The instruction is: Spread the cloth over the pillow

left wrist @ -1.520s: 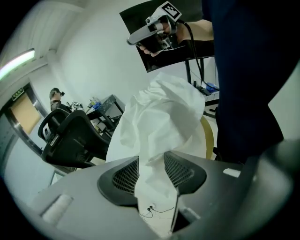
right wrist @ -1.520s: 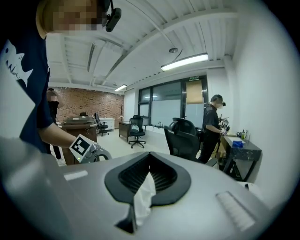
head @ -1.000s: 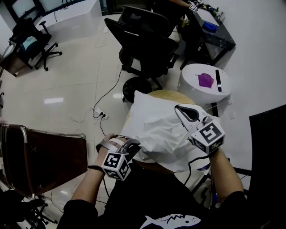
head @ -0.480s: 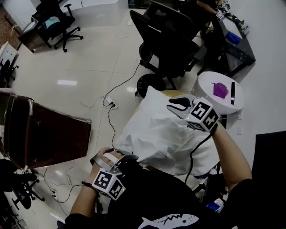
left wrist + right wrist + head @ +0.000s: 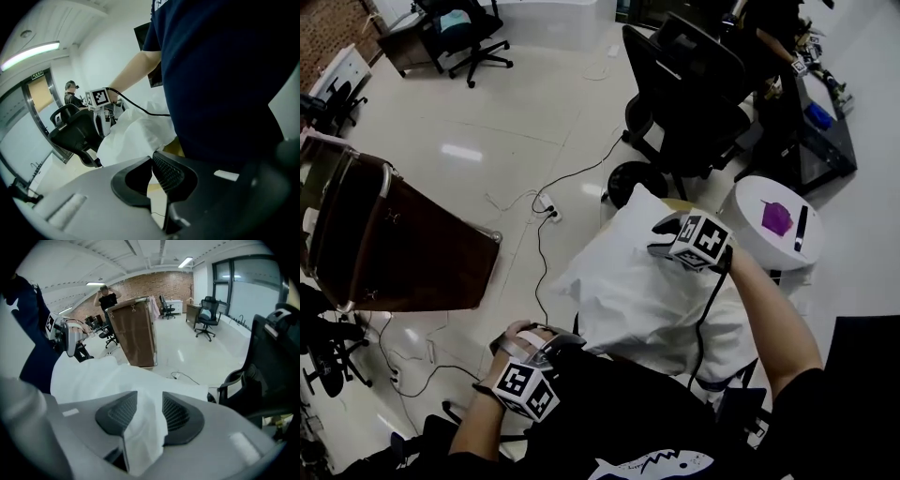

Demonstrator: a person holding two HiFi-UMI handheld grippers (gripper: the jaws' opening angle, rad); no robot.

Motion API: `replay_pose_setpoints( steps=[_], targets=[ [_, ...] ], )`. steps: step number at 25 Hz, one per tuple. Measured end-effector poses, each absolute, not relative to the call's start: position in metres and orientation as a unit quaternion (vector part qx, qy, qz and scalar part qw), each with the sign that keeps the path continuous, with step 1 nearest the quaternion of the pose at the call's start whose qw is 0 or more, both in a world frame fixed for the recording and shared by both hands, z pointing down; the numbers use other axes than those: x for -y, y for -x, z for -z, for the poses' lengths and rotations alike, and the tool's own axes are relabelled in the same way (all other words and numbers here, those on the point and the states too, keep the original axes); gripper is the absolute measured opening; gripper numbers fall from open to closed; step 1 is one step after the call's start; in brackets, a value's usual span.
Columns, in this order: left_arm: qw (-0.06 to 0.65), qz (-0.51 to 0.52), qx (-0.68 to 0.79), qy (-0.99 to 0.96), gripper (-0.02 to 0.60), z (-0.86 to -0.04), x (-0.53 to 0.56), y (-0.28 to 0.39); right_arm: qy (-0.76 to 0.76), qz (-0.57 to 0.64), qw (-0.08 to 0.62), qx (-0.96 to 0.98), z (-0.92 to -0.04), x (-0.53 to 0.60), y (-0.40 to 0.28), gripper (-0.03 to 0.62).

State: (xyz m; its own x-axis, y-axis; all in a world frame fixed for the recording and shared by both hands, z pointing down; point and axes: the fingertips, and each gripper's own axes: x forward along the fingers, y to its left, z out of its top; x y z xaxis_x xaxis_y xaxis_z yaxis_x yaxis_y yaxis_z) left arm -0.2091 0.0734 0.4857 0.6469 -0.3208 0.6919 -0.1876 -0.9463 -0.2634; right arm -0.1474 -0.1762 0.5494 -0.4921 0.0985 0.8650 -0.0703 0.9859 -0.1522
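Two tongs are in play, but only one is at the work. The right tongs sit low on the far part of the white cloth. The cloth lies rumpled across the pillow on the round desk. It is white on white, so the line where cloth ends and pillow begins cannot be fixed. The smooth corner nearest the black office chair reads as bare pillow.

Right gripper view: the jaws have just been opening and stand wide apart. A fold of cloth hangs loose between the pads, released rather than pinched.

Left tongs: clenched on nothing, low beside the person's lap and well apart from the cloth. The left gripper view shows the jaws meeting, with only a sliver of light between them.

Step in hand (judgement): release of the cloth's far edge onto the pillow. The cloth covers most of the pillow, but it is bunched and creased and sags over the near side of the desk. The spreading is partly done and not yet flat.

Next move calls for (judgement):
- The right tongs should lift straight clear, so the loose fold slips out and is not dragged along.
- The left tongs should open and come in to the near-left edge.
- Each tongs should take a fresh pinch on a bunched edge and draw outward, away from the other, to flatten the creases.

Watch point: the fold may snag on a ribbed pad as the tongs withdraw.
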Motion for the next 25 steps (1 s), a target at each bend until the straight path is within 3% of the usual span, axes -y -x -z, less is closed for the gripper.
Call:
replay_pose_setpoints(
  steps=[9,12,16,20,25],
  targets=[
    [0.049,0.395,-0.121,0.909,0.000,-0.514,-0.079,0.215,0.039,-0.102,0.549,0.828,-0.583,0.161,0.153,0.182],
    [0.035,0.407,-0.108,0.906,0.002,-0.528,-0.079,0.220,0.037,-0.098,0.555,0.825,-0.586,0.160,0.152,0.118],
    [0.017,0.420,-0.093,0.903,0.083,-0.538,-0.079,0.229,0.035,-0.094,0.555,0.826,-0.581,0.157,0.152,0.029],
    [-0.009,0.444,-0.089,0.892,0.129,-0.549,-0.077,0.254,0.025,-0.087,0.538,0.838,-0.567,0.157,0.151,0.020],
    [-0.013,0.480,-0.184,0.858,0.129,-0.568,-0.027,0.297,0.008,-0.071,0.514,0.855,-0.536,0.163,0.148,0.020]
  ],
)
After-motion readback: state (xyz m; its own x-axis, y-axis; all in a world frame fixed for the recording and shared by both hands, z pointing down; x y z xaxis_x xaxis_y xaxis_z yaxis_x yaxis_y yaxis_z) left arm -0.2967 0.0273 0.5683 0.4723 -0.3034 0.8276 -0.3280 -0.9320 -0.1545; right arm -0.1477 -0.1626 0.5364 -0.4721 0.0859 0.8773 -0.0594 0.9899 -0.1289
